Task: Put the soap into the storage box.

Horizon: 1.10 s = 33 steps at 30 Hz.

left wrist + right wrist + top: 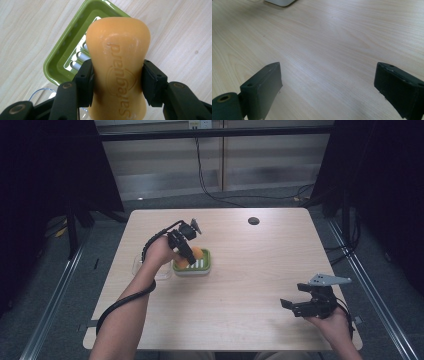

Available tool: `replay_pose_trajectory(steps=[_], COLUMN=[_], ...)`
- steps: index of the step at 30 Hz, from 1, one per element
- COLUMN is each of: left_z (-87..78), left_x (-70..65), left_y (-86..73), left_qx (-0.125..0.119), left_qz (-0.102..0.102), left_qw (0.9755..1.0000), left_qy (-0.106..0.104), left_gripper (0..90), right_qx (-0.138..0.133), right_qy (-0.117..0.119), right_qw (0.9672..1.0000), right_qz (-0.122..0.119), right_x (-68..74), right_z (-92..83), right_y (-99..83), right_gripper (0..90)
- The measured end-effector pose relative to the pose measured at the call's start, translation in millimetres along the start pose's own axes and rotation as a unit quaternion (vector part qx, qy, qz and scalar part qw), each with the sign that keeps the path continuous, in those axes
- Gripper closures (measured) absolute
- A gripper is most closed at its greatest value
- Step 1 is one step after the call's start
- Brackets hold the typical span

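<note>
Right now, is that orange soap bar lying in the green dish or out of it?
Out. The left claw grips the soap bar by its narrow waist, holding it above the green dish, whose white ribs show bare beneath it.

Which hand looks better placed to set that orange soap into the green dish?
The left. Its hand-held gripper is shut on the orange soap bar, right above the green soap dish. The right hand-held gripper stands open over bare table, well away from the dish.

One orange soap bar (pixel 117 65), one green soap dish (pixel 62 60), one clear lid (pixel 136 266), two grippers.
</note>
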<state>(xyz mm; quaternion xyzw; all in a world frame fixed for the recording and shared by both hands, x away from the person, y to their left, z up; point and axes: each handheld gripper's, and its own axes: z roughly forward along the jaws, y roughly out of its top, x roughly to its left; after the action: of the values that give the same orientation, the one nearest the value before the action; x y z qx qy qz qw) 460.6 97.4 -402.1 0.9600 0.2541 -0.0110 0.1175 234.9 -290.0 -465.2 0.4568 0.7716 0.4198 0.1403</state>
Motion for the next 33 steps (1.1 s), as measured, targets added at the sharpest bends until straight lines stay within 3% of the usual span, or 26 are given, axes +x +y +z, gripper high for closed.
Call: replay_pose_trajectory(steps=[11, 24, 33], left_z=[2.3, 5.3, 7.8], left_x=[2.2, 2.3, 5.3], left_y=[1.1, 4.3, 5.3], left_qx=[-0.001, -0.001, 0.013], left_qz=[-0.001, 0.019, 0.035], left_qw=[1.0, 0.9997, 0.9991], left_qy=[0.005, 0.016, 0.02], left_gripper=[50.1, 50.0, 50.0], right_qx=[-0.002, -0.002, 0.0], right_qy=[0.0, -0.001, -0.001], right_qw=[1.0, 1.0, 1.0], right_qz=[0.0, -0.001, -0.001], right_x=[0.1, -0.5, -0.2], right_z=[-0.5, -0.5, -0.1], right_y=[0.3, 0.7, 0.6], right_gripper=[7.6, 7.6, 7.6])
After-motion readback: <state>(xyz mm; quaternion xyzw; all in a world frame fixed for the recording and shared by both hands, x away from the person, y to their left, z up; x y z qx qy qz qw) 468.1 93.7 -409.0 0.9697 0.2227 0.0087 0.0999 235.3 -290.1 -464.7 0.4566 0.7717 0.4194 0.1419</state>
